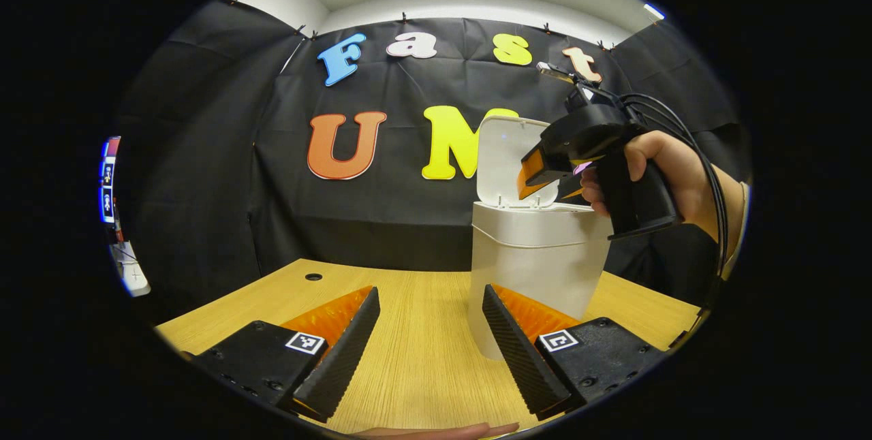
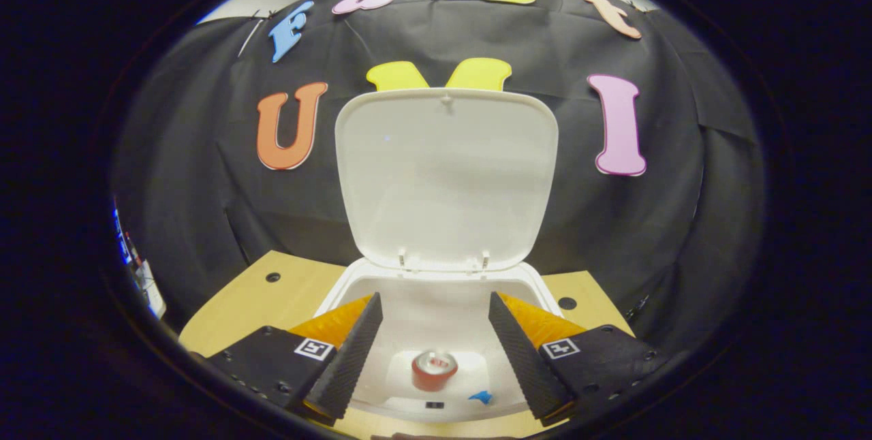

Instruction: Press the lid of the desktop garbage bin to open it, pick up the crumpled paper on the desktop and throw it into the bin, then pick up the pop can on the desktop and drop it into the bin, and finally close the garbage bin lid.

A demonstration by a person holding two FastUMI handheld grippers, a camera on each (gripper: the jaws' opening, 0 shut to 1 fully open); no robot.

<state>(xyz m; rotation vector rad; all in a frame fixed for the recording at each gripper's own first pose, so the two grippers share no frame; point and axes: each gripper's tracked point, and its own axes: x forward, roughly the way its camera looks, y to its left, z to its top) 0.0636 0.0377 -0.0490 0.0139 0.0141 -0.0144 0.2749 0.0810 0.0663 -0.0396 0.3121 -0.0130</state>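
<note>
The white desktop bin (image 1: 531, 256) stands on the wooden table (image 1: 409, 372) with its lid (image 1: 507, 161) swung upright. My left gripper (image 1: 430, 293) is open and empty, low over the table just left of the bin. A hand holds my right gripper (image 1: 530, 182) over the bin's open mouth. In the right gripper view I look down into the bin (image 2: 436, 290) past the raised lid (image 2: 446, 174). A red pop can (image 2: 434, 370) stands upright on the bin's floor, with a small blue scrap (image 2: 481, 396) beside it. The right gripper (image 2: 433, 304) is open with nothing between its fingers.
The table has a small round hole (image 1: 313, 276) at its back left, and the right gripper view shows another hole (image 2: 567, 303) right of the bin. Black cloth walls close the booth behind and at the sides. A fingertip (image 1: 436, 432) lies at the table's near edge.
</note>
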